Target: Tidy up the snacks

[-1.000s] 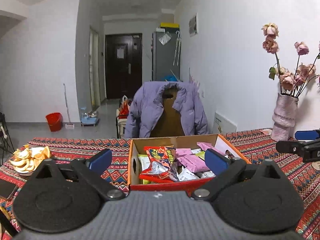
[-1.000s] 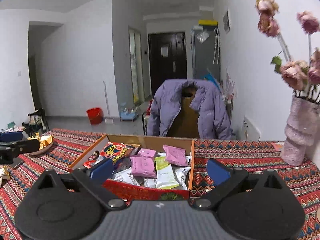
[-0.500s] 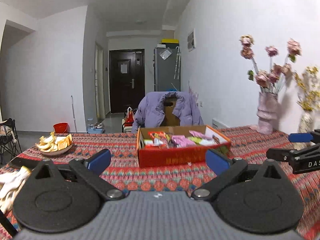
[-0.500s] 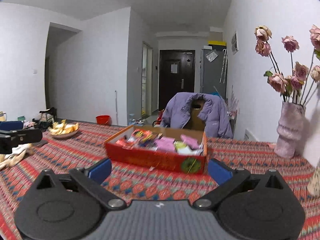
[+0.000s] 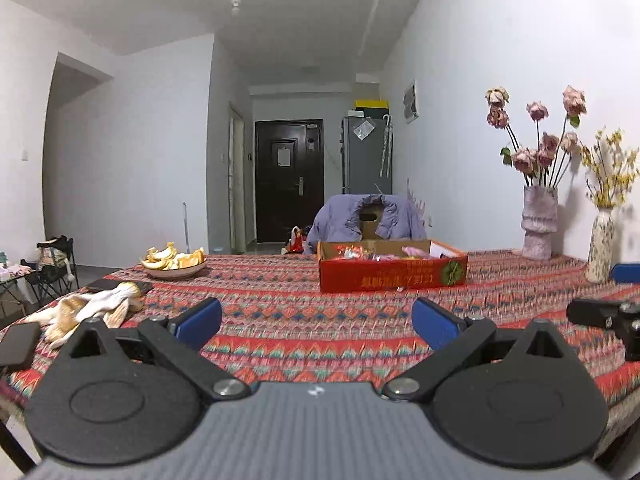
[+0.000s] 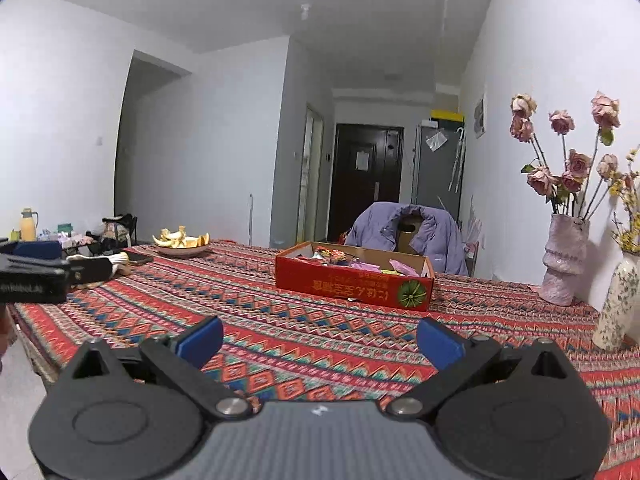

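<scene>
Snacks [image 5: 376,255] all sit in the red box [image 5: 394,276] mid-table toward the far edge; no loose packets show on the cloth, so sorting looks done or close to it. Left gripper [image 5: 317,318] and right gripper [image 6: 319,338] hang at the near edge, fingers wide apart, holding nothing. Box wall hides most of the contents, so their order can't be judged.
</scene>
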The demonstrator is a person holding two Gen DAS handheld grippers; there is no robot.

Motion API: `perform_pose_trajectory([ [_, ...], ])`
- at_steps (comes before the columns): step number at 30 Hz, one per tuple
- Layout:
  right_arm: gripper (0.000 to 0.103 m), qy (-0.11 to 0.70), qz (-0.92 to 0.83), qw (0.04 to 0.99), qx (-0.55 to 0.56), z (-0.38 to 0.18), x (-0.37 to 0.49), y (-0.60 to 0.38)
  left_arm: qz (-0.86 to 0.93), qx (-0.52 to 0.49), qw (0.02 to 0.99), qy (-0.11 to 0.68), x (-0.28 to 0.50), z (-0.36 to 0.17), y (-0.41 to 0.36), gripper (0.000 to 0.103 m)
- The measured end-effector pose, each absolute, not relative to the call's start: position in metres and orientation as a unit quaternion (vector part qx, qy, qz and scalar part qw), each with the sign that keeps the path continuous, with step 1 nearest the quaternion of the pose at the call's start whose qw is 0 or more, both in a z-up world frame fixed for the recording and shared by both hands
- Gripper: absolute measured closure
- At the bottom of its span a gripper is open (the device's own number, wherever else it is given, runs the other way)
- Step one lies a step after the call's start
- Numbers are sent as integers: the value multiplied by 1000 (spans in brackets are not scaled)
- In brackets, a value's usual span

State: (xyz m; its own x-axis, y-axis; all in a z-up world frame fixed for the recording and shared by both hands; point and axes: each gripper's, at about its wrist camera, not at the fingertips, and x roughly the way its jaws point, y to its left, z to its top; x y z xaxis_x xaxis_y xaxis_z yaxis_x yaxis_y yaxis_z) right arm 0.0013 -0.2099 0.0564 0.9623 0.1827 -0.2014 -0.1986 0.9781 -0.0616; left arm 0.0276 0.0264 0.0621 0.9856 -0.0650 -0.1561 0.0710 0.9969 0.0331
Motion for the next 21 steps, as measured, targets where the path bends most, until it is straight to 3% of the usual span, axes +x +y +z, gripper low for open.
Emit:
perform_pose_trajectory([
  [7, 0, 109, 104, 989, 1, 23, -22, -205, -41, 20, 993, 109, 16, 36, 27, 0],
  [21, 0, 115, 93, 989, 10, 24, -16, -213, -52, 27, 992, 111, 13, 35, 24, 0],
])
